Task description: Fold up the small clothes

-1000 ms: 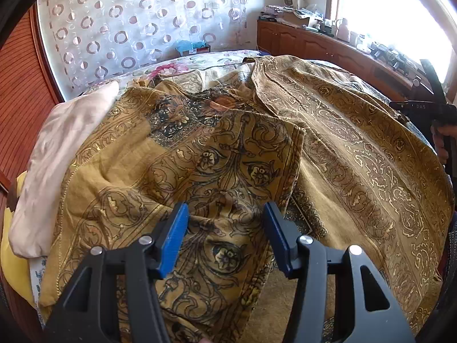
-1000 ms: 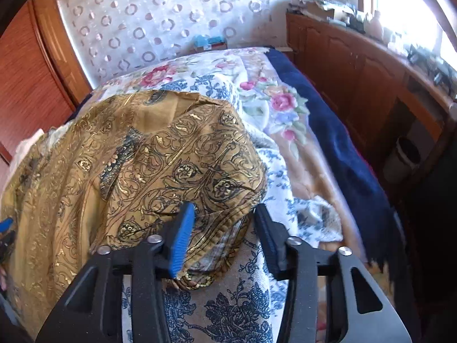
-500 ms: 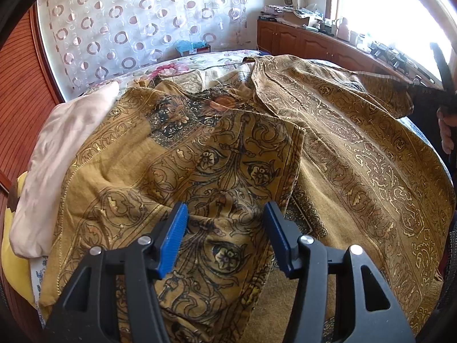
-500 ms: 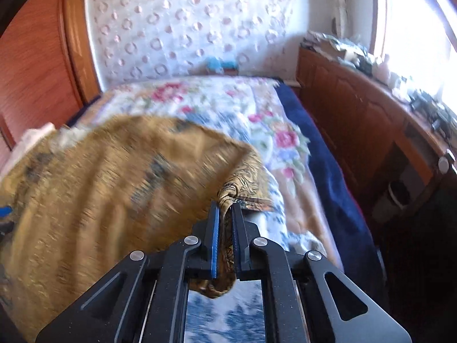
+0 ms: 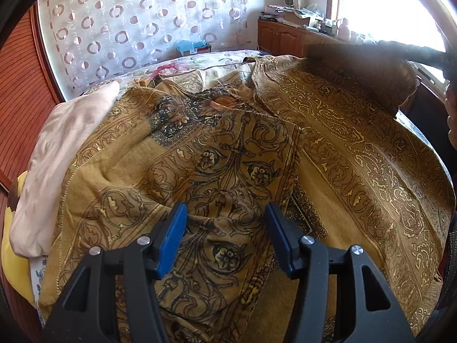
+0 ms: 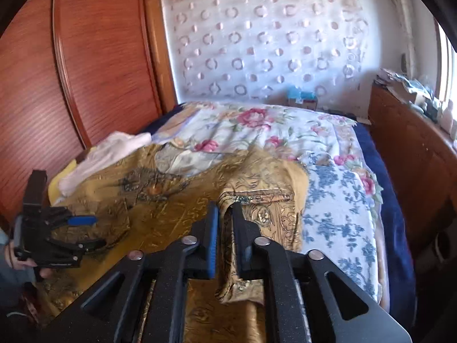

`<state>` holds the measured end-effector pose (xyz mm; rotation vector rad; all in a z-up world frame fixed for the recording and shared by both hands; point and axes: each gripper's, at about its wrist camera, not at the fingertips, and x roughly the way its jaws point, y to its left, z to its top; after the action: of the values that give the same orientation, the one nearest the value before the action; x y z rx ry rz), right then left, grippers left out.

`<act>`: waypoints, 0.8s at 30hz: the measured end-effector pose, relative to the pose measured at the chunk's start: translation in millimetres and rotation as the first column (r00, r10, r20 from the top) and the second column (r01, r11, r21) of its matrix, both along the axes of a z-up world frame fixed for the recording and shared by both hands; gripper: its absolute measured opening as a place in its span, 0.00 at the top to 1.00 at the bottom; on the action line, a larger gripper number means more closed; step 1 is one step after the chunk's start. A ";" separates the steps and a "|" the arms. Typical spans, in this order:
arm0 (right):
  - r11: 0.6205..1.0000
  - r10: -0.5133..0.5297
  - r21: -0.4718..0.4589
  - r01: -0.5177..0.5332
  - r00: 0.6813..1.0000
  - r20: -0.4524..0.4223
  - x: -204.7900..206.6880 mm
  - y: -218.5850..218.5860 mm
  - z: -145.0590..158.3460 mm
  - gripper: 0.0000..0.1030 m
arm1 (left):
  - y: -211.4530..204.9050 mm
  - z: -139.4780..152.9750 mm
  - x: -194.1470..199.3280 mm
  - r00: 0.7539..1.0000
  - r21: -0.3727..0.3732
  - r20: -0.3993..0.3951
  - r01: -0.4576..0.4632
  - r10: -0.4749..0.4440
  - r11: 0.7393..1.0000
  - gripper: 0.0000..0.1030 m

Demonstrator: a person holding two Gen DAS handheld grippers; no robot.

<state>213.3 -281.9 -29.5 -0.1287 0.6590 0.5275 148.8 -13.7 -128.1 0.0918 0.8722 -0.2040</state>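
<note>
A mustard-gold garment (image 5: pixel 228 157) with dark scroll print lies spread over the bed. My left gripper (image 5: pixel 225 211) hovers open just above its near part, with cloth under the gap but not pinched. In the right wrist view, my right gripper (image 6: pixel 225 211) pinches a folded edge of the garment (image 6: pixel 171 214) between its blue pads. The jaws are easing apart while the cloth still hangs from them, lifted off the bed. From the left wrist view, that lifted flap (image 5: pixel 357 68) shows blurred at the upper right, below the right gripper (image 5: pixel 440 57). The left gripper (image 6: pixel 94 233) appears at far left.
A floral bedsheet (image 6: pixel 328 200) covers the bed. A white cloth (image 5: pixel 57 148) and something yellow (image 5: pixel 11 257) lie along the left edge. Wooden cabinets (image 6: pixel 414 157) with clutter on top run along the right; a wooden panel (image 6: pixel 71 71) stands at left.
My right gripper closed on the garment's right edge, then rose and carried it left over the garment. The left gripper stayed still and open.
</note>
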 end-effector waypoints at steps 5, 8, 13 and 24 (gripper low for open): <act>1.000 -0.004 -0.018 0.004 1.000 0.008 5.8 -3.7 -6.0 0.58 | 3.0 6.2 -6.3 1.000 -0.022 0.018 0.003 -0.003 1.000 0.46; 0.998 -0.055 -0.036 0.055 0.998 -0.010 15.2 -20.3 -13.8 0.57 | 9.7 18.6 -10.5 0.999 -0.053 0.054 0.002 0.000 0.999 0.46; 0.988 -0.130 -0.098 0.120 0.987 -0.096 49.3 -43.6 -45.8 0.57 | 23.6 41.7 -9.4 0.995 -0.054 0.095 -0.007 0.012 0.999 0.46; 0.977 -0.164 -0.169 0.133 0.969 -0.183 108.7 -44.1 -96.5 0.56 | 69.1 43.0 29.1 0.993 0.012 0.078 -0.089 0.088 0.996 0.46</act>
<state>322.0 -326.0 -126.0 -0.1737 0.8957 0.3453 177.9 55.4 -85.0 0.0748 0.7993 -0.1096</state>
